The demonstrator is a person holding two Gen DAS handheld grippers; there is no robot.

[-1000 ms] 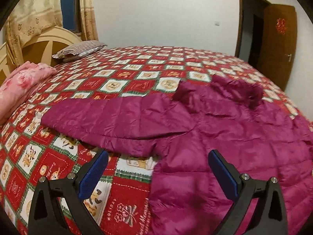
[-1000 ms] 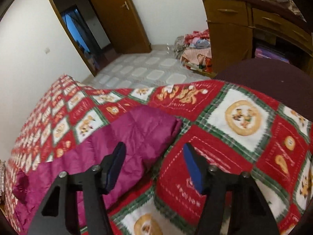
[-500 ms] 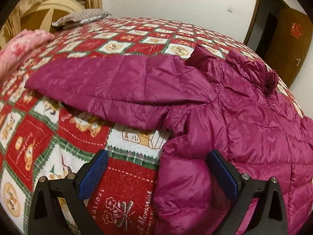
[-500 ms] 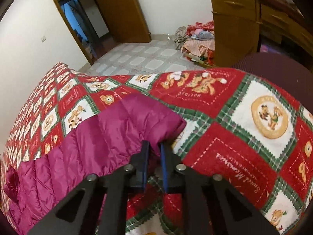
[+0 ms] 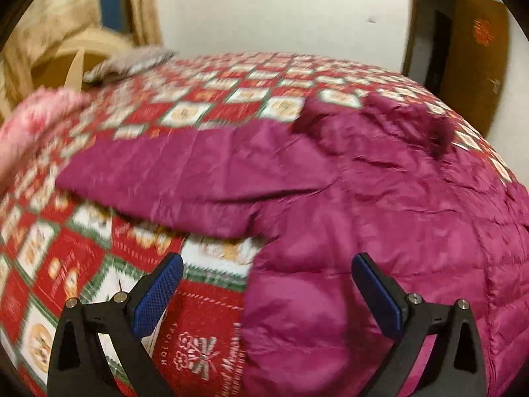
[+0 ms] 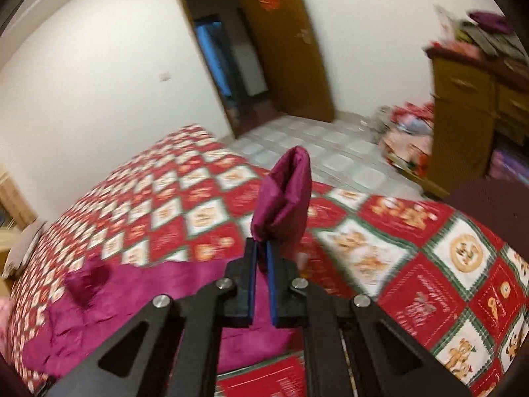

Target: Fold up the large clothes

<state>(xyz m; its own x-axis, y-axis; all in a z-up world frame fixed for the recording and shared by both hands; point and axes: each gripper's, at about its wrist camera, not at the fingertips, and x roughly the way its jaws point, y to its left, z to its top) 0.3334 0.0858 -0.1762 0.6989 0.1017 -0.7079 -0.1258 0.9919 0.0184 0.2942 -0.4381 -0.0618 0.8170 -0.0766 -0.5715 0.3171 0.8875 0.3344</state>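
1. A magenta quilted jacket [image 5: 380,205] lies spread on a bed under a red, green and white holiday quilt [image 5: 205,106], one sleeve [image 5: 185,178] stretched out to the left across the patchwork.
2. The left hand-held gripper [image 5: 266,274] hovers above the jacket's lower left edge, its blue-padded fingers [image 5: 158,294] set wide apart and gripping nothing.
3. The right hand-held gripper [image 6: 262,258] is closed narrowly on the end of the jacket's other sleeve [image 6: 284,198], which stands up in a bunched fold above the jaws, lifted off the quilt [image 6: 413,248].
4. On the quilt near the left gripper, the word "HOLIDAY" can be read; the script beside it is too blurred to make out.
5. A brown door [image 6: 287,43] stands open, bearing a red ornament whose characters are too smeared to read.
6. A wooden dresser [image 6: 469,99] with things piled on top stands at the right; a heap of clothes [image 6: 406,135] lies on the tiled floor beside it.
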